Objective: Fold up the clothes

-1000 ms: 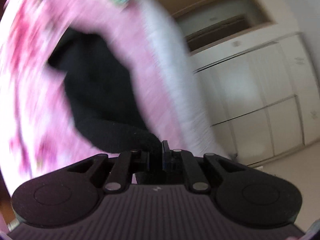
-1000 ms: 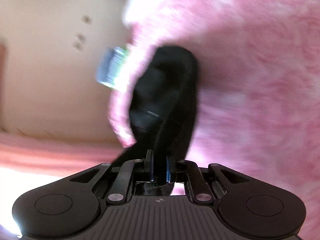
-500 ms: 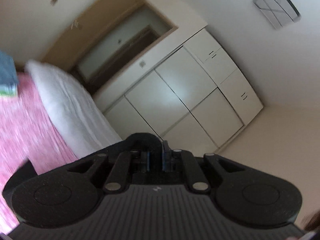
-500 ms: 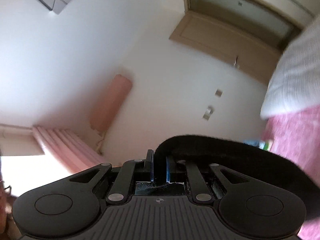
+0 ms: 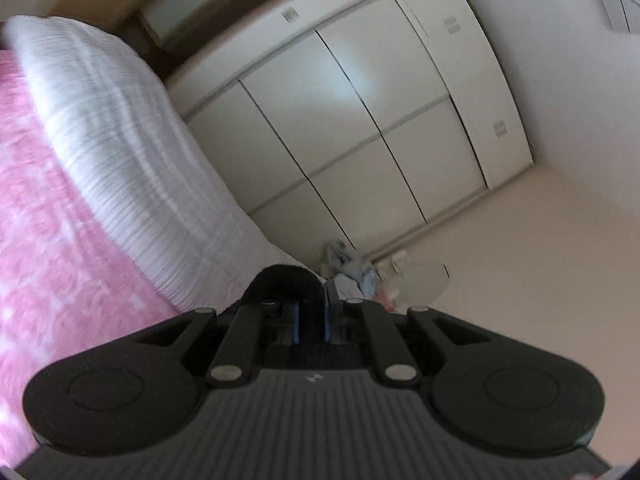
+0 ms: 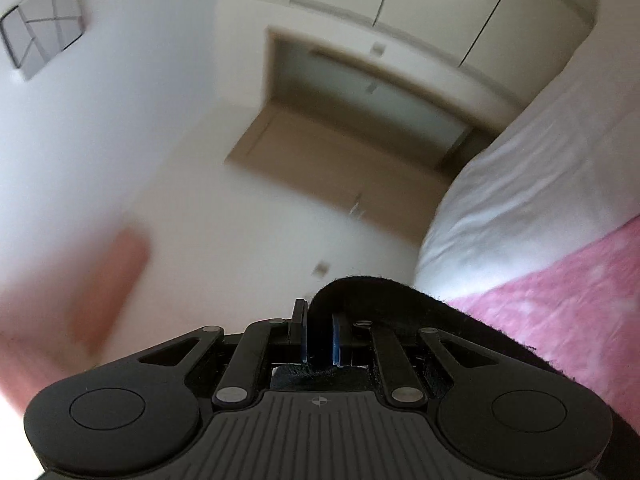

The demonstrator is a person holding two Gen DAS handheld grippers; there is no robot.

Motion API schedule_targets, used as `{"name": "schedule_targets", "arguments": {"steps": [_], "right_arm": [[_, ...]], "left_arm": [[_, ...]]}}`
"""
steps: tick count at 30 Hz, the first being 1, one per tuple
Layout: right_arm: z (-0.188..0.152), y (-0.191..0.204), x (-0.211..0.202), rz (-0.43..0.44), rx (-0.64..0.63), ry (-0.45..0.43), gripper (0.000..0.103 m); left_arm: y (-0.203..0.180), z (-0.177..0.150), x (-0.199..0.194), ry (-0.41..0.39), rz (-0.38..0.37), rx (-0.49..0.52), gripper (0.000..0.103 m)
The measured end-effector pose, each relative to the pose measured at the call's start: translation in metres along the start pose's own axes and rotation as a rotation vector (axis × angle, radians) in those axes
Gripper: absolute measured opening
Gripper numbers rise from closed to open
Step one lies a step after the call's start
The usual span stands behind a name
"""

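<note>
Left claw (image 5: 311, 322) is tilted up and away from the bed, aimed at the room instead of down at the work. Its two blue-padded fingers (image 5: 295, 322) are pressed in on a fold of black fleecy garment (image 5: 286, 280), which humps up just above the tips. Right claw (image 6: 319, 338) is pitched up the same way, toward the ceiling and far wall, and it pinches the same kind of black fabric (image 6: 372, 294) between its blue pads (image 6: 335, 340). From the right claw the cloth runs off to the right and down past the claw body toward the frame edge. So the garment is up off the bed, held at two points, one per claw. Can't tell from these views how the span between the two claws hangs.

Counts: two claws, one black garment, one pink patterned bedspread (image 5: 48, 240), one white ribbed pillow or duvet roll (image 5: 120, 132) lying along the bedspread's far side.

Left view only: white wardrobe with sliding panel doors (image 5: 360, 120), a small heap of pale blue and white cloth on the floor (image 5: 348, 266) at the wardrobe's foot, beige floor (image 5: 540, 260).

Right view only: a geometric ceiling light panel (image 6: 42, 26) top left, a tan wooden door (image 6: 320, 168), a blurred salmon-pink shape (image 6: 96, 292) at lower left, too smeared to identify. Bedspread and white roll show here too, at right.

Both frames carry motion blur.
</note>
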State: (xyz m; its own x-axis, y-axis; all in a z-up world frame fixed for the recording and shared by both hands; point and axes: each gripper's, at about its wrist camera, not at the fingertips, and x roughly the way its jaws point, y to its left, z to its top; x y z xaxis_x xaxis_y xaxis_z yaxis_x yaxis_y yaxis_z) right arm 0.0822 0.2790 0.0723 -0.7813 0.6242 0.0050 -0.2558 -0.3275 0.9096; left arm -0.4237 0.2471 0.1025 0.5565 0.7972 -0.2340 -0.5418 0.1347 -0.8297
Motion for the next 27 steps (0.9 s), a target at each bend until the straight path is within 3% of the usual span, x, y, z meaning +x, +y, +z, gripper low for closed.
{"name": "schedule_targets", "arguments": {"steps": [5,9,11,13,15,17,20,21,23,25,27], "right_arm": [[-0.002,0.031,0.002,0.03,-0.089,-0.201,0.009],[-0.034,0.064,0.001,0.043,-0.17,-0.312,0.009],[-0.06,0.075,0.003,0.019,-0.203,-0.334,0.009],[-0.098,0.071,0.002,-0.037,-0.202,-0.311,0.009],[-0.146,0.055,-0.011,-0.186,-0.164,-0.223,0.01],[-0.193,0.031,-0.015,-0.401,-0.099,-0.109,0.012],[-0.272,-0.033,-0.024,-0.843,0.16,0.037,0.013],[-0.295,-0.052,-0.028,-0.977,0.224,0.06,0.014],[-0.333,-0.079,-0.031,-1.17,0.273,0.1,0.014],[-0.35,-0.098,-0.025,-1.243,0.297,0.133,0.014],[-0.363,-0.113,-0.014,-1.276,0.299,0.166,0.015]], "left_arm": [[-0.037,0.064,0.036,0.073,-0.146,0.192,0.007],[-0.067,0.091,0.01,0.109,-0.267,0.371,0.007],[-0.061,0.088,-0.006,0.148,-0.305,0.43,0.007],[-0.007,0.06,-0.016,0.29,-0.224,0.397,0.009],[0.047,0.032,-0.027,0.432,-0.143,0.362,0.013],[0.1,0.004,-0.037,0.572,-0.06,0.325,0.014],[0.181,-0.037,-0.052,0.78,0.068,0.265,0.014],[0.222,-0.052,-0.055,0.817,0.196,0.199,0.015],[0.265,-0.075,-0.056,0.859,0.361,0.224,0.015],[0.307,-0.098,-0.056,0.897,0.525,0.248,0.015],[0.324,-0.119,-0.045,0.92,0.55,0.263,0.018]]}}
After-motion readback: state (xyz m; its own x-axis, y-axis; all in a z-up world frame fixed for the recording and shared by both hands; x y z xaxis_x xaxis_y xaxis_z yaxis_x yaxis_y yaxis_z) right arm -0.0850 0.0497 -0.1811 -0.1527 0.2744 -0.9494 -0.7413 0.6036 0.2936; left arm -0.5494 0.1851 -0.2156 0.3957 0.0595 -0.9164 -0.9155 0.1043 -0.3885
